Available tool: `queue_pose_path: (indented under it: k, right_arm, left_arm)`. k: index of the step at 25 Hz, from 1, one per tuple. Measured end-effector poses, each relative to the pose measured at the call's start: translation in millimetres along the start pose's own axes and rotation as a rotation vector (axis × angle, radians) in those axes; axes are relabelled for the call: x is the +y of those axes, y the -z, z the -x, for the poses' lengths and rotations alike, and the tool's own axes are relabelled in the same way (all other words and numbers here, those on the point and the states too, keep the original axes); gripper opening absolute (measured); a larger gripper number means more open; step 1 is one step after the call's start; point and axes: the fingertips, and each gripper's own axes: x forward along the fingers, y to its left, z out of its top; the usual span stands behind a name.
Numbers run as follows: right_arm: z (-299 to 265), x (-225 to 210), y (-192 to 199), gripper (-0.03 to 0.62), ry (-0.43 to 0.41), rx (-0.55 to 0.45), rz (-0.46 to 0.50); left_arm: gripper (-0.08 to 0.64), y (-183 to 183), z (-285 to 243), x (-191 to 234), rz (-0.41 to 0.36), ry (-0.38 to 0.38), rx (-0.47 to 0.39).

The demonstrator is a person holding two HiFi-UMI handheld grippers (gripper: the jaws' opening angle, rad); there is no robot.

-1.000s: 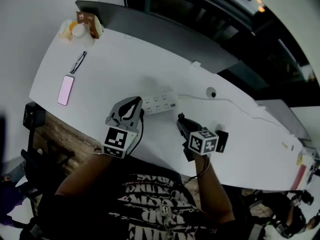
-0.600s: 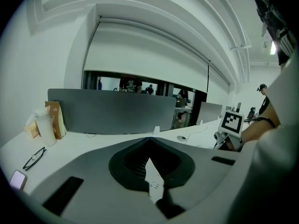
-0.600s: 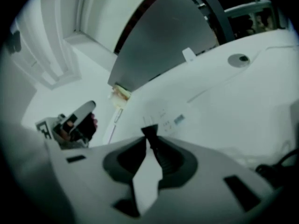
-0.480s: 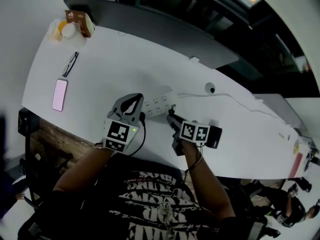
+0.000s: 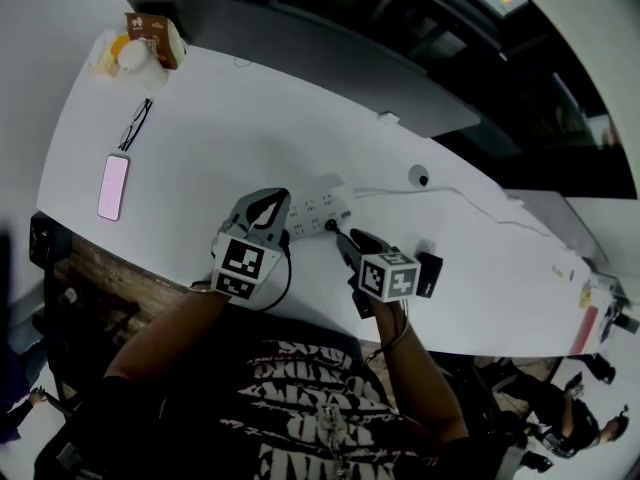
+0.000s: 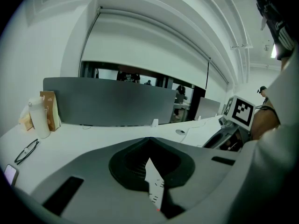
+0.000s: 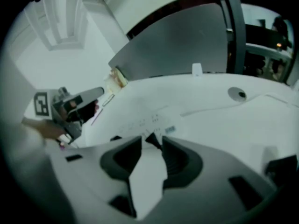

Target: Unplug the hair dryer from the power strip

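Note:
The white power strip (image 5: 318, 206) lies on the white table (image 5: 200, 158). A black plug (image 5: 330, 225) sits at the strip's near edge; whether it is still in a socket I cannot tell. My right gripper (image 5: 341, 237) points down at it. In the right gripper view its jaws have just been opening and stand apart. The plug (image 7: 152, 140) lies between the fingertips (image 7: 136, 141) with no pad pressing it. My left gripper (image 5: 281, 199) is over the strip's left end, its tips meeting (image 6: 149, 139). The strip (image 6: 154, 183) shows through the gap behind them. No hair dryer can be made out.
A pink phone (image 5: 112, 186) and glasses (image 5: 135, 125) lie at the far left, a bottle and carton (image 5: 135, 48) in the corner. A grey divider (image 5: 300, 43) runs along the back. A white cable (image 5: 440, 196) and a grommet (image 5: 420, 176) are right of the strip.
My right gripper has moved left and forward to the strip's near edge, by the black plug. My left gripper has come slightly nearer the strip's left end.

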Motion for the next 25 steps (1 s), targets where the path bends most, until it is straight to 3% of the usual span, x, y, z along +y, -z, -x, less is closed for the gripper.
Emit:
queue_pose_path:
  k: [3,6,9,12,19,25]
  right_arm:
    - [30,14,0,0.149,-0.074,-0.085,-0.174]
    - [45,37,19,0.147,-0.217,-0.138,-0.555]
    - [32,34,41,0.147,-0.303,-0.179,-0.933]
    - [9,14,43,0.149,-0.384,-0.286,-1.193]
    - [-35,-19,38,0.152,-0.340,-0.425,-1.450]
    - [-44,-42,29,0.156,-0.339,-0.556,-1.526]
  left_arm:
    - [0.025,4,0,-2,0.005,0.003,0.006]
    - [0.024,8,1,2,0.015,-0.003,0.013]
    - [0.025,11,0,3,0.018,-0.002,0.019]
    - [0.025,13,-3,-3,0.011,0.010,0.023]
    - [0.025,13,-6,-19,-0.007,0.028,0.030]
    - [0.025,17,1,-21,-0.034,0.016,0.049]
